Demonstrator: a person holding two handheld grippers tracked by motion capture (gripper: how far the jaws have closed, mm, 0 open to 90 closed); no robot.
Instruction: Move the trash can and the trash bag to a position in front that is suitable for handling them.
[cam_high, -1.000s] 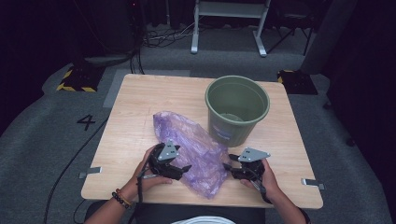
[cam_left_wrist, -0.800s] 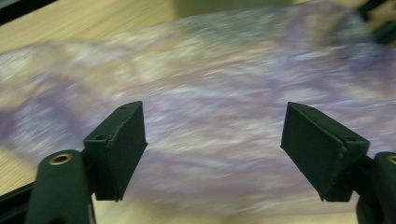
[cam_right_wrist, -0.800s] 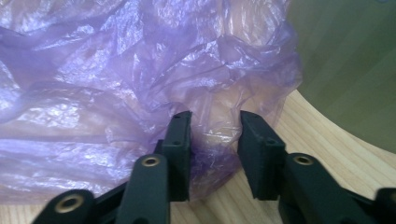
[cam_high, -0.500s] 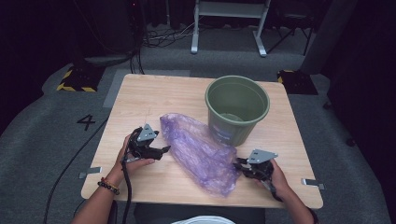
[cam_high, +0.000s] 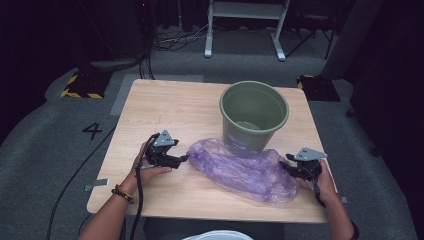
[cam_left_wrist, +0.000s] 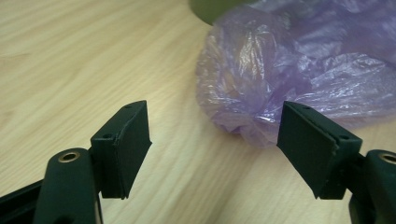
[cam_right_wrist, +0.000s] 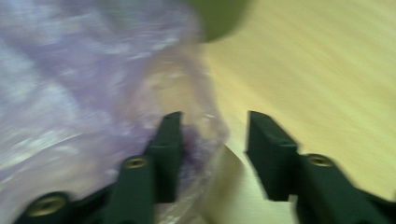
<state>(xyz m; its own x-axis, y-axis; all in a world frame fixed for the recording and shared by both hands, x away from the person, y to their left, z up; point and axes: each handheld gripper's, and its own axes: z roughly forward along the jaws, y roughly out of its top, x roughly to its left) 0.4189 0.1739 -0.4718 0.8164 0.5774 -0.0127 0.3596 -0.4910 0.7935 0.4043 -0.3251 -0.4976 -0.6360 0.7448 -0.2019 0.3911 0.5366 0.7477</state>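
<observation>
I hold my left gripper (cam_high: 184, 158) open at the purple bag's (cam_high: 245, 170) left end, jaws just narrowing, nothing pinched. My right gripper (cam_high: 286, 166), jaws just widening, straddles its right edge ungripped. Bag lies against the green bucket (cam_high: 254, 116), ready for lining.

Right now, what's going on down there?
Both grippers open: left gripper just short of purple plastic bag, right gripper at its other end. Green bucket touching behind.

Crumpled see-thru purple plastic bag (cam_high: 245, 170) lies flat on table, touching green bucket (cam_high: 254, 117).
</observation>
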